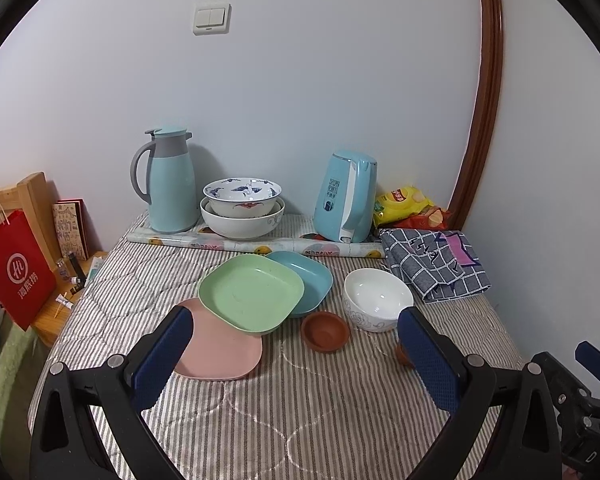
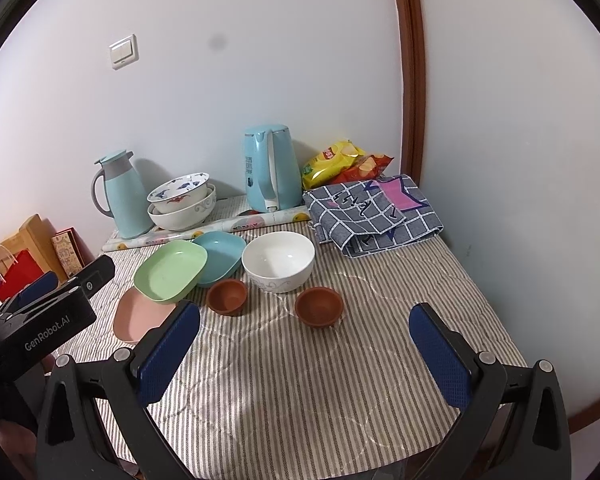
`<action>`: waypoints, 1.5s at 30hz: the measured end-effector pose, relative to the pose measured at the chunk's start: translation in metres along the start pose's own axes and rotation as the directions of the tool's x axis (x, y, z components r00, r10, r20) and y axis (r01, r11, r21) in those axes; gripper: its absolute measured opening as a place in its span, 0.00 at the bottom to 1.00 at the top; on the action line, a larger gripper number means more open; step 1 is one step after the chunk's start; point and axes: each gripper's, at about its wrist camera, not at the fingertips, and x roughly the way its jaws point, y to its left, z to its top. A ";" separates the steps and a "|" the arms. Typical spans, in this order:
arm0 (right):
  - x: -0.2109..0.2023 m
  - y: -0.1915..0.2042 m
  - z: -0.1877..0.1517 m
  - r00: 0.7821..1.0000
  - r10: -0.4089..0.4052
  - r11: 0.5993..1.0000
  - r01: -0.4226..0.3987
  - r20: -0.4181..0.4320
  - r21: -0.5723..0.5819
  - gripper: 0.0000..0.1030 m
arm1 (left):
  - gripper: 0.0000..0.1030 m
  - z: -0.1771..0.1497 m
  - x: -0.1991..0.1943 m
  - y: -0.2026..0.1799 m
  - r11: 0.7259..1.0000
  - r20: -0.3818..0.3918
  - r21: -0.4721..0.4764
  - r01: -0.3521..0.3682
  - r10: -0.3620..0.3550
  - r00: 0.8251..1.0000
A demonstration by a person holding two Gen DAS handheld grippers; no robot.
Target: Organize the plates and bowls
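Three rounded-square plates, overlapped in a diagonal row, mid table: pink plate nearest, green plate atop, blue plate behind. White bowl & 2 terracotta cups beside, rims up. Striped quilted cloth. Left tongs, right tongs: both wide open, empty.

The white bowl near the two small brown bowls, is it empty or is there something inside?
Empty. The white bowl stands upright, and the right wrist view shows its bare inside down to the bottom.
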 end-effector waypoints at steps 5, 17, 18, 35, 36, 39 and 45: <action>-0.004 0.000 0.000 1.000 0.006 1.000 -0.006 0.008 -0.003 1.00 | 1.00 0.001 -0.003 0.000 1.000 0.001 0.002 0.005 -0.005 1.000; -0.008 0.003 0.000 1.000 0.005 1.000 -0.005 0.013 -0.019 1.00 | 1.00 0.001 -0.004 0.001 1.000 0.000 -0.008 0.015 -0.015 1.000; -0.008 0.004 0.000 1.000 0.007 1.000 -0.006 0.011 -0.022 1.00 | 1.00 0.001 -0.004 0.001 1.000 -0.001 -0.007 0.016 -0.016 1.000; 0.010 0.020 0.008 0.999 0.035 0.998 -0.034 0.004 -0.058 1.00 | 1.00 0.012 0.019 0.006 1.000 -0.025 -0.007 -0.003 0.003 1.000; 0.012 0.020 0.009 0.999 0.036 0.998 -0.036 0.006 -0.058 1.00 | 1.00 0.013 0.021 0.006 1.000 -0.026 -0.006 -0.004 0.004 1.000; 0.018 0.022 0.014 0.999 0.040 0.998 -0.040 0.012 -0.054 1.00 | 1.00 0.016 0.028 0.011 1.000 -0.028 -0.003 -0.012 0.012 1.000; 0.043 0.029 0.025 0.999 0.043 0.997 -0.043 0.002 -0.069 1.00 | 1.00 0.019 0.051 0.022 1.000 -0.060 -0.012 -0.026 0.025 0.998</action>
